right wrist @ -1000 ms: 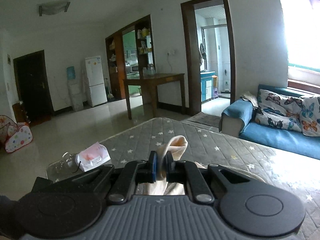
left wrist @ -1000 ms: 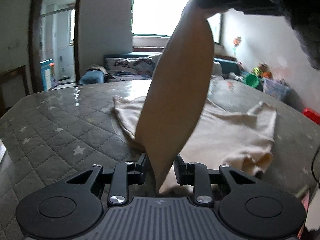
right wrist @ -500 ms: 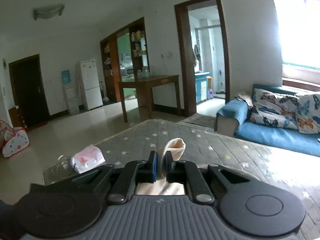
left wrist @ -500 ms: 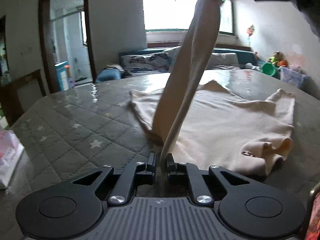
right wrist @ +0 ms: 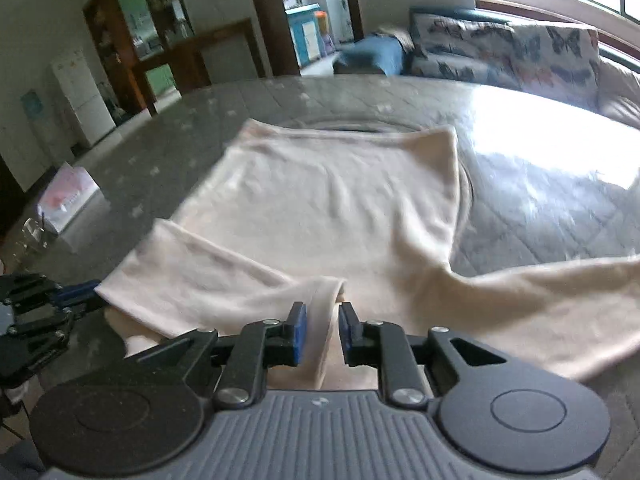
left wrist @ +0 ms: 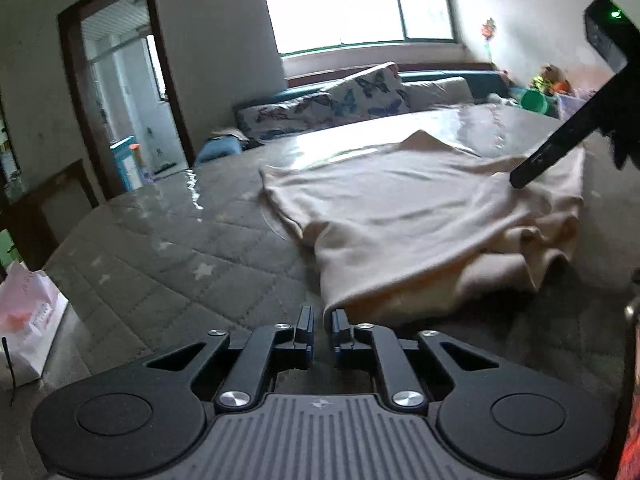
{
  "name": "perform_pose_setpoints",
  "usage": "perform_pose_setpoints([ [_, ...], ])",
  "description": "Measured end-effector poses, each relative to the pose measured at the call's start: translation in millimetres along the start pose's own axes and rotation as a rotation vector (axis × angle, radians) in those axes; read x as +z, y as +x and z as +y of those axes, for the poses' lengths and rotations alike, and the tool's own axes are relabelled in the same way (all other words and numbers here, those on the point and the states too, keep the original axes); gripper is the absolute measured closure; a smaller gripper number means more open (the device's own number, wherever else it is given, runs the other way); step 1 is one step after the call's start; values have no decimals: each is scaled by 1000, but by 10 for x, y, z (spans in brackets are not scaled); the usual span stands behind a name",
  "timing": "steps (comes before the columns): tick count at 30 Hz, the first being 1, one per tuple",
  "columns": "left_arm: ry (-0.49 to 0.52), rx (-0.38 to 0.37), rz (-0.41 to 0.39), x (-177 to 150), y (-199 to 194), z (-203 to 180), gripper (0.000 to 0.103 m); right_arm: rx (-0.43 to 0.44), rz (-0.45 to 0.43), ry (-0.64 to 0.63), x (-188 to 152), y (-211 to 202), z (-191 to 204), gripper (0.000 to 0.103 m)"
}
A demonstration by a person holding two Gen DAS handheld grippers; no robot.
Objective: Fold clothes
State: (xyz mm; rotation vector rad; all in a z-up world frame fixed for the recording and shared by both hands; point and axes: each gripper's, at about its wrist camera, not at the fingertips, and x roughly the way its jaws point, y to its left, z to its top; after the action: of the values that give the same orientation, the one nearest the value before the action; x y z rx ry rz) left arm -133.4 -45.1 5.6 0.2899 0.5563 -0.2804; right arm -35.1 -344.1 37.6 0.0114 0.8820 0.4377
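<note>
1. The left gripper point(left wrist: 321, 330) sat nearest its lens, its two fingers parted by a narrow gap with nothing between them, released just short of the near corner of the cloth.
2. The right gripper point(right wrist: 322, 330) had its two blue-padded fingers spread apart, a rolled fold of fabric standing loosely in the gap; whether either pad touched it could not be told.
3. One cream garment point(right wrist: 320, 208) lay spread on the table point(left wrist: 160, 248), a single gray quilted top dotted with pale stars under a glossy cover.
4. In the left view the garment point(left wrist: 404, 216) was bunched into rumpled folds along its right edge, and the right gripper's dark finger point(left wrist: 560, 148) came down onto that side.
5. In the right view one flap lay doubled over the near left of the garment, and the left gripper point(right wrist: 68, 300) appeared at the left edge beside that flap's corner.
6. One pink-and-white packet point(right wrist: 66, 198) sat at the table's far left edge.
7. Beyond the table stood one blue sofa point(right wrist: 372, 56) with two butterfly-print cushions point(right wrist: 504, 56).
8. Farthest back were one bright window point(left wrist: 352, 0), one open doorway point(left wrist: 120, 92) and one white fridge point(right wrist: 86, 96).
</note>
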Motion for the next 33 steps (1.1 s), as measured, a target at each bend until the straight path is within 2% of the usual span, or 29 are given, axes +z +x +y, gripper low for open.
perform_pose_setpoints([
  [3, 11, -64, 17, -11, -39, 100, 86, -19, -40, -22, 17, -110, 6, 82],
  [6, -11, -113, 40, 37, -51, 303, 86, -44, -81, -57, 64, -200, 39, 81],
  [10, -126, -127, 39, 246, 33, 576, 86, 7, -85, -82, 94, -141, 176, 81],
  [13, -245, -172, 41, 376, 221, 718, 86, 47, -69, -89, 94, -4, 297, 82],
  [18, -308, -245, 66, 468, 561, 727, 86, 80, -57, -87, 104, 157, 414, 82],
  [21, -331, -264, 87, 474, 672, 705, 86, 87, -49, -82, 109, 210, 430, 82],
  [22, -338, -262, 88, 469, 685, 703, 86, 89, -46, -80, 107, 224, 430, 82],
  [25, -356, -255, 62, 437, 648, 731, 98, 93, -30, -77, 92, 270, 427, 82],
  [27, -356, -222, 34, 405, 581, 735, 103, 93, -16, -75, 74, 307, 423, 81],
  [30, -348, -128, 3, 355, 477, 743, 103, 91, 1, -71, 41, 365, 418, 81],
  [33, -404, -152, 26, 294, 454, 843, 103, 91, -4, -76, 43, 365, 430, 81],
])
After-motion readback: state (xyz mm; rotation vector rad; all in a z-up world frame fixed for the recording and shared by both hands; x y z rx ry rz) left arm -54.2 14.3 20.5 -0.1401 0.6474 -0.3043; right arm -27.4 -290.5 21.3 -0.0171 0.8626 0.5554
